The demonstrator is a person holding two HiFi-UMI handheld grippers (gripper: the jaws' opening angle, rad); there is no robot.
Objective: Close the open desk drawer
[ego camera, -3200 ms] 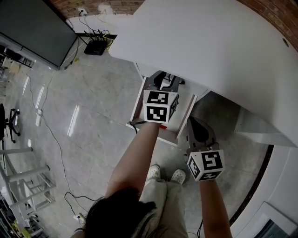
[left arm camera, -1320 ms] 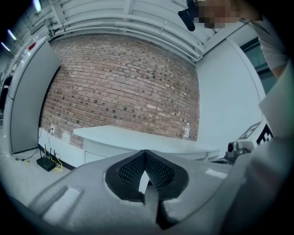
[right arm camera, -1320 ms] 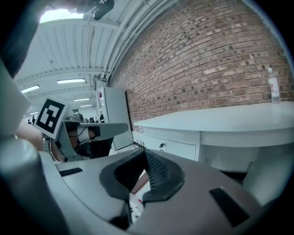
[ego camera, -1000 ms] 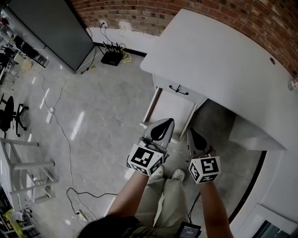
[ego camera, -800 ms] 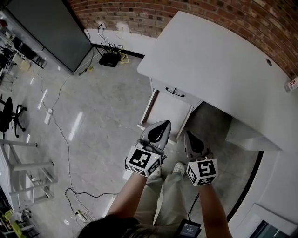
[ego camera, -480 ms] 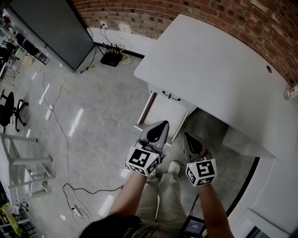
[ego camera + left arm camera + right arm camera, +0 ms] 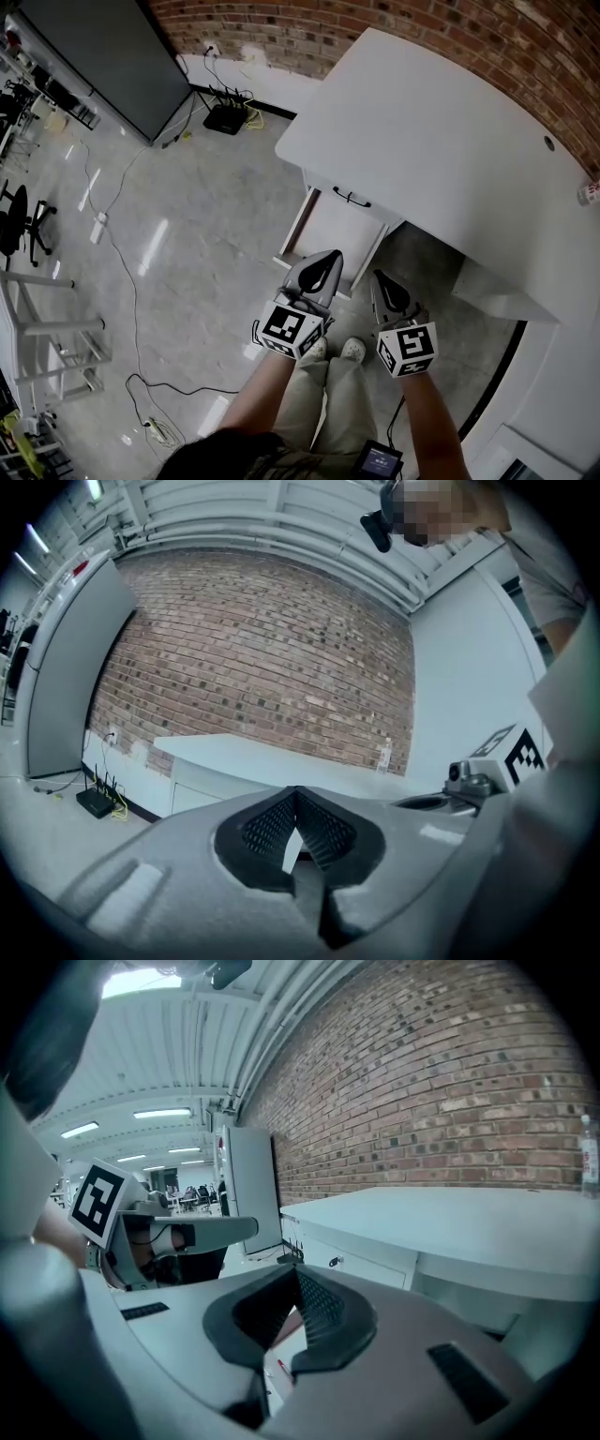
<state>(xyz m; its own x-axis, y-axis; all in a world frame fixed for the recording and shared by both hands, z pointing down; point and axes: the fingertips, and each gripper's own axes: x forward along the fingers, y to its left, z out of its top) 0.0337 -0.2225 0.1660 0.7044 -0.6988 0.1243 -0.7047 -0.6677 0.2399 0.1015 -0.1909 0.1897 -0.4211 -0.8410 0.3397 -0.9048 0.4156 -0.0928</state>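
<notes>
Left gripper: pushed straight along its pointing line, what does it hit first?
Probably the open drawer: the left gripper aims at its near end. Height is unclear; it might pass above it toward the desk.

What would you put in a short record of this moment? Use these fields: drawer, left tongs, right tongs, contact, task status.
drawer: open drawer pulled out from under the white desk; the front above it, with a black handle, looks shut
left tongs: closed, empty, over the drawer's near end in the head view
right tongs: closed, empty, by the drawer's near right corner
contact: no touch on the drawer can be made out
task status: drawer not yet closed
</notes>
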